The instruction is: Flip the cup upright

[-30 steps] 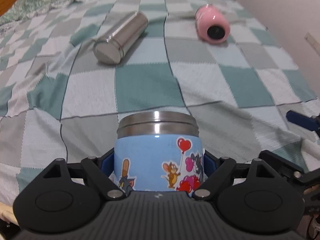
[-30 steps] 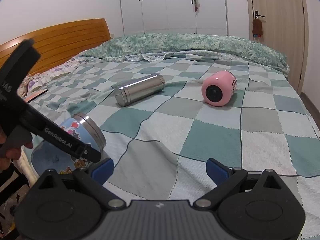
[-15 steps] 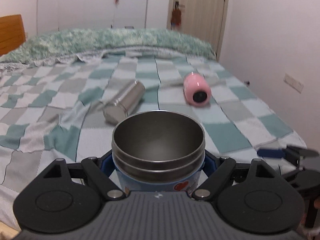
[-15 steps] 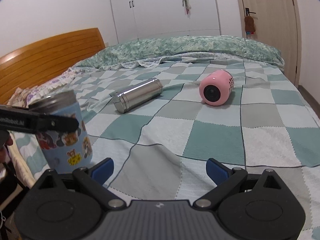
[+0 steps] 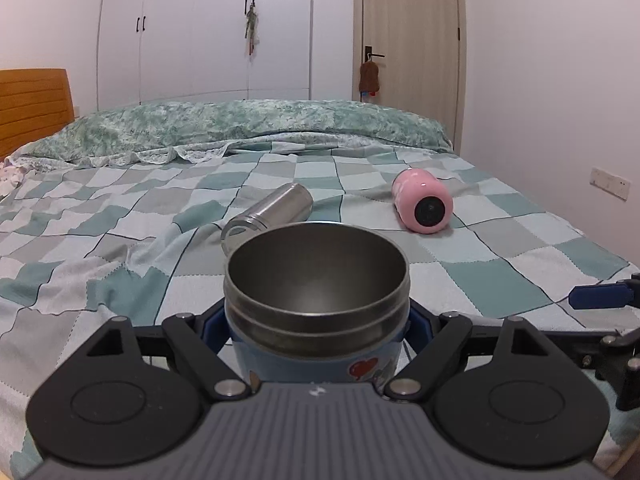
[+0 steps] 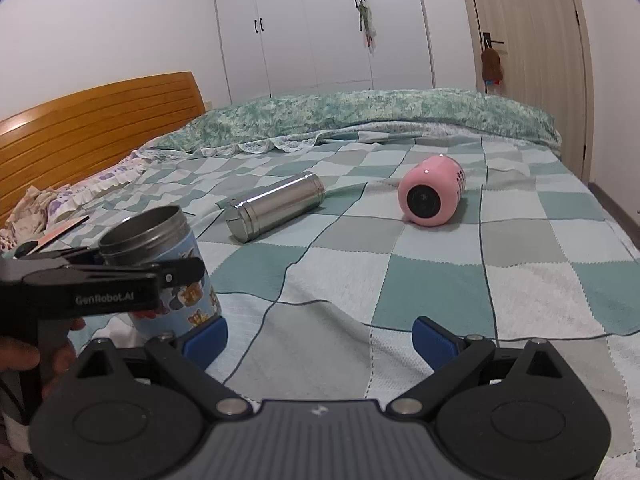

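Observation:
My left gripper (image 5: pixel 316 332) is shut on a blue cartoon-sticker cup (image 5: pixel 316 300) with a steel rim, held upright with its open mouth up, near the bed's front edge. The same cup (image 6: pixel 160 268) shows at the left of the right wrist view, clamped by the left gripper's black arm (image 6: pixel 100 284). My right gripper (image 6: pixel 320 338) is open and empty over the checked blanket, to the right of the cup. Whether the cup's base touches the bed is hidden.
A steel flask (image 5: pixel 272 212) (image 6: pixel 276 206) and a pink cup (image 5: pixel 424 202) (image 6: pixel 432 196) lie on their sides mid-bed on the green checked blanket (image 6: pixel 400 280). A wooden headboard (image 6: pixel 80 128) is at left, a wall (image 5: pixel 560 100) and door at right.
The left gripper has turned the blue cup from tilted on its side to upright, mouth up. The right gripper stayed open and shifted slightly.

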`<state>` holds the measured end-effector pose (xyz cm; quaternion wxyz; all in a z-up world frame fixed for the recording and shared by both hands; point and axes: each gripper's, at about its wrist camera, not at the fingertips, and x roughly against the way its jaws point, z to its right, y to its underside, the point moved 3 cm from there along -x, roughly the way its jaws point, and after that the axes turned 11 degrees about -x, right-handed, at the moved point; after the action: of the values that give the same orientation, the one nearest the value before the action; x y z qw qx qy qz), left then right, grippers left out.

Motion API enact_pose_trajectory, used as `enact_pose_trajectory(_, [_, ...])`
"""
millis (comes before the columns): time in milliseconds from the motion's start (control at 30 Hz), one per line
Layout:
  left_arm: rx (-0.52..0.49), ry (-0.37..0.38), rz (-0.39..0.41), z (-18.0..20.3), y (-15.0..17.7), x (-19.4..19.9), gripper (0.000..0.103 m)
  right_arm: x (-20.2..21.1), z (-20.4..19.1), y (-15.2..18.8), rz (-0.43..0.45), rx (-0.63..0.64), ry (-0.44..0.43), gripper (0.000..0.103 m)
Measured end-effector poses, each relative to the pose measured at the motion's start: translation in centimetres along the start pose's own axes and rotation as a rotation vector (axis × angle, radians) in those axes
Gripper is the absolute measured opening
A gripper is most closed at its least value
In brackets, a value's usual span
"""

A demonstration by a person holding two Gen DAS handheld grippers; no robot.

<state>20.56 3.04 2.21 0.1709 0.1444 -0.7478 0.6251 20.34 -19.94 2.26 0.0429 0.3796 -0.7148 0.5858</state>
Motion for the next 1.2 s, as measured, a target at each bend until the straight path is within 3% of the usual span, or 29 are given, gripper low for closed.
enact_pose_trajectory(67, [0.015,0.006,-0.006,-0.2,-0.2,0.1,0.090,0.0,0.0,0.0,0.002,0.003,0.002,0.099])
enact_pose_trajectory(133, [0.020,0.006,0.034,-0.5,-0.6,1.0,0.103,0.2,0.0,-0.1,0.006,0.005,0.004,0.099])
enact_pose_trajectory(200, [0.016,-0.002,0.089,-0.5,-1.1,2.3,0.103,0.4,-0.1,0.0,0.009,0.008,0.005,0.099])
enact_pose_trajectory(467, [-0.032,-0.010,0.121,0.3,-2.1,7.0,0.103,2.6,-0.7,0.3,0.045,0.024,0.016,0.099])
enact_pose_trajectory(800, [0.003,-0.019,0.216,3.9,1.5,13.0,0.103,8.4,-1.0,3.5,0.182,0.045,0.052,0.099])
enact_pose_trajectory(1000, [0.030,-0.042,0.273,6.3,3.7,14.0,0.103,11.1,-1.1,6.6,0.287,0.072,0.115,0.099])
enact_pose_trajectory(1200, [-0.016,-0.093,0.296,7.6,4.9,14.0,0.103,11.9,-0.7,8.5,0.324,0.070,0.150,0.099])
